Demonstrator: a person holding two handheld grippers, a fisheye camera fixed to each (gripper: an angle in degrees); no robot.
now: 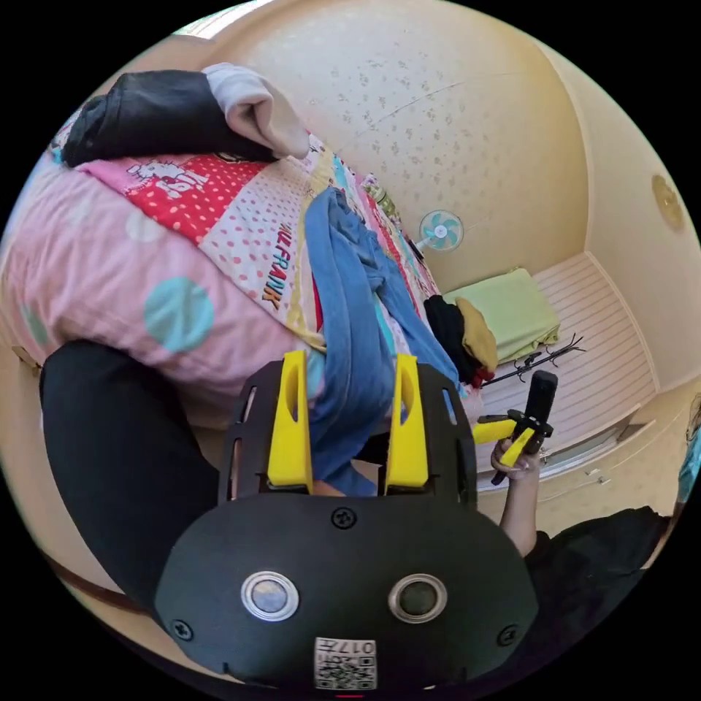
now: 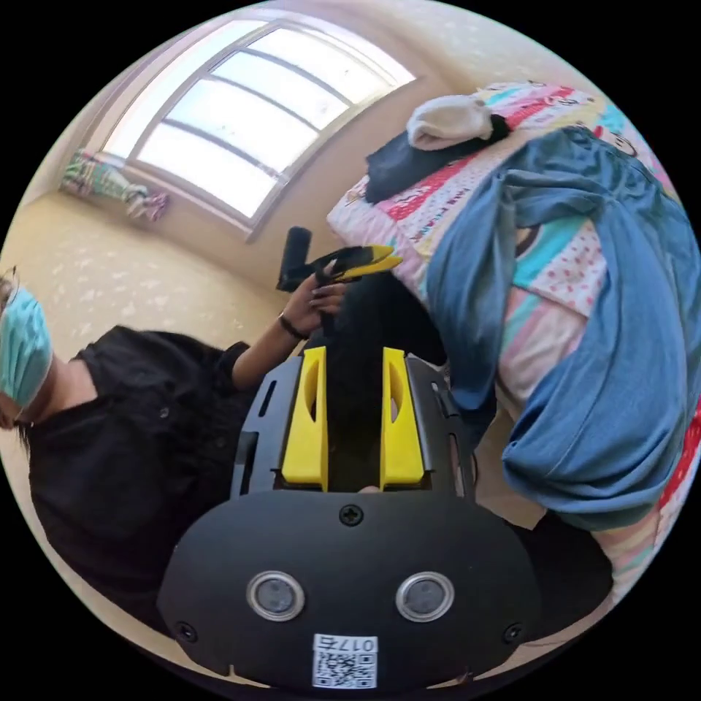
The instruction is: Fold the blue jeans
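Note:
The blue jeans (image 1: 350, 292) lie crumpled on a patchwork quilt (image 1: 241, 219), with one end hanging over the bed's edge. My left gripper (image 1: 350, 358) is open just off that hanging end; blue cloth shows in the gap between the yellow jaws, which do not press on it. A hand holds the right gripper (image 1: 511, 438) off to the side, away from the bed. In the right gripper view the jeans (image 2: 621, 365) spread over the quilt (image 2: 555, 285). My right gripper (image 2: 354, 354) is open over a dark trouser leg. The left gripper (image 2: 358, 259) is held near the bed's edge.
A black garment (image 1: 161, 109) and a white one (image 1: 255, 102) lie on the bed beside a pink spotted duvet (image 1: 109, 270). Dark clothes (image 1: 453, 328), a green cushion (image 1: 511, 307), hangers (image 1: 540, 358) and a fan (image 1: 440, 230) lie beyond. The person (image 2: 131, 416) stands by a window (image 2: 241, 124).

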